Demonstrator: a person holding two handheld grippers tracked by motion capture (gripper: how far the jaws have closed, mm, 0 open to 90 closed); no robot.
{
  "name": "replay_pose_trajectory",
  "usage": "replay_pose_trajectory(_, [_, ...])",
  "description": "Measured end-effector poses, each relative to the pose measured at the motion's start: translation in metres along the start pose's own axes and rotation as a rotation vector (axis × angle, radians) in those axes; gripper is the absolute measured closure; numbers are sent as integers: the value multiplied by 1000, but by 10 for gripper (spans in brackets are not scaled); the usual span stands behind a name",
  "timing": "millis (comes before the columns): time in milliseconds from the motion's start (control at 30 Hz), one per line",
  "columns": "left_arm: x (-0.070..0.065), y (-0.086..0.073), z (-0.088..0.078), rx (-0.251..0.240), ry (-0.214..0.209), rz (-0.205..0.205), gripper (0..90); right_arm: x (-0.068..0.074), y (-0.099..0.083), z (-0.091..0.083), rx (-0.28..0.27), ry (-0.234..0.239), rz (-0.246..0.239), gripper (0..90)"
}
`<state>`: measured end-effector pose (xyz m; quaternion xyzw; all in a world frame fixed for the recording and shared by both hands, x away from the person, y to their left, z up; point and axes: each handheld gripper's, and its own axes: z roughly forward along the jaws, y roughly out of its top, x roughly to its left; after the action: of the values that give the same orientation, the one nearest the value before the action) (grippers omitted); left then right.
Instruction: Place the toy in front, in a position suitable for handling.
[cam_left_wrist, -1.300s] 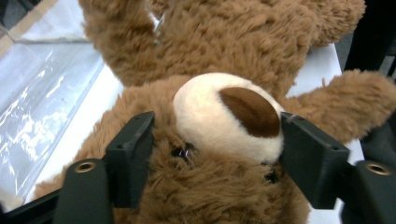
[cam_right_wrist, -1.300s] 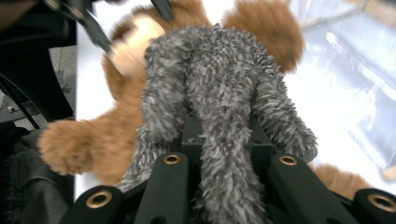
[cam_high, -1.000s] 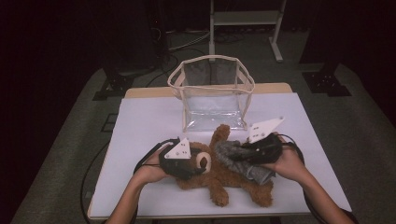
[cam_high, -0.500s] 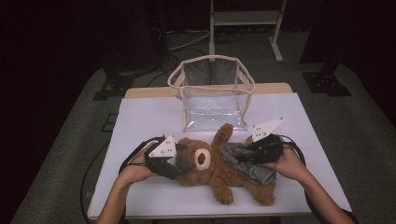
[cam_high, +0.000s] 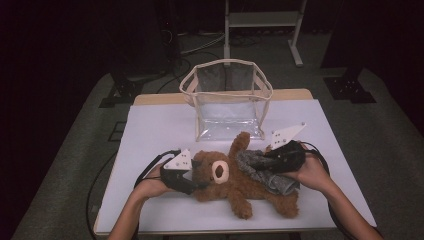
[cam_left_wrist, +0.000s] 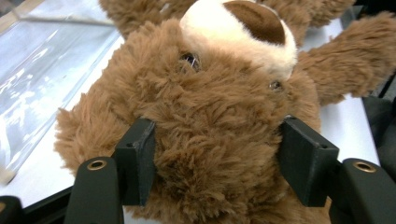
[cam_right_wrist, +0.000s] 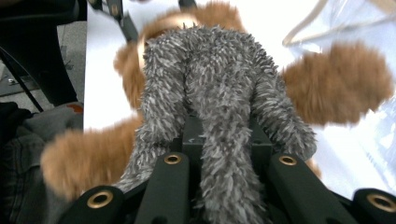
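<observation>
One brown teddy bear (cam_high: 235, 182) lies on its back mid-table w/ one grey fuzzy cloth (cam_high: 265, 170) over its belly, one clear bag (cam_high: 227, 102) standing just behind. Left gripper (cam_left_wrist: 215, 161), level at the bear's head, has just been closing, pads pressing the fur both sides; right gripper (cam_right_wrist: 224, 140) is clenched on the cloth. Bare white table (cam_high: 155, 130) lies left & behind; the bear's legs are near the front edge.

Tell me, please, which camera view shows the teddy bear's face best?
The left gripper view: the teddy bear's face is close up, cream muzzle, brown nose and both eyes clear. The high view shows it small, and the right gripper view hides most of it behind the grey fuzzy cloth.
</observation>
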<state>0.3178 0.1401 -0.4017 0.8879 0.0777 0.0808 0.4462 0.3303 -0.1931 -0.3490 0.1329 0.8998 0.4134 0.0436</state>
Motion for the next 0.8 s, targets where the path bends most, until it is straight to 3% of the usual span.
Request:
replay_pose_trajectory(100, [-6,9,12,-3,-32,31,363,6,14,3,9,-3,-34,752])
replay_pose_trajectory(200, [-10,19,25,19,-33,60,360,12,22,13,40,9,-65,752])
replay_pose_trajectory(300, [-9,19,26,7,-41,49,359,11,17,13,44,11,-51,752])
replay_pose_trajectory(400, [-12,19,28,-16,-57,44,361,7,4,8,90,0,-28,752])
replay_pose_trajectory(467, [-16,21,31,-13,-62,59,361,6,-3,2,81,22,0,751])
replay_pose_trajectory(633, [-24,29,39,10,-58,94,360,6,7,-4,71,-19,-25,751])
replay_pose_trajectory(800, [-29,30,40,22,-54,117,360,-3,19,7,81,-36,-38,751])
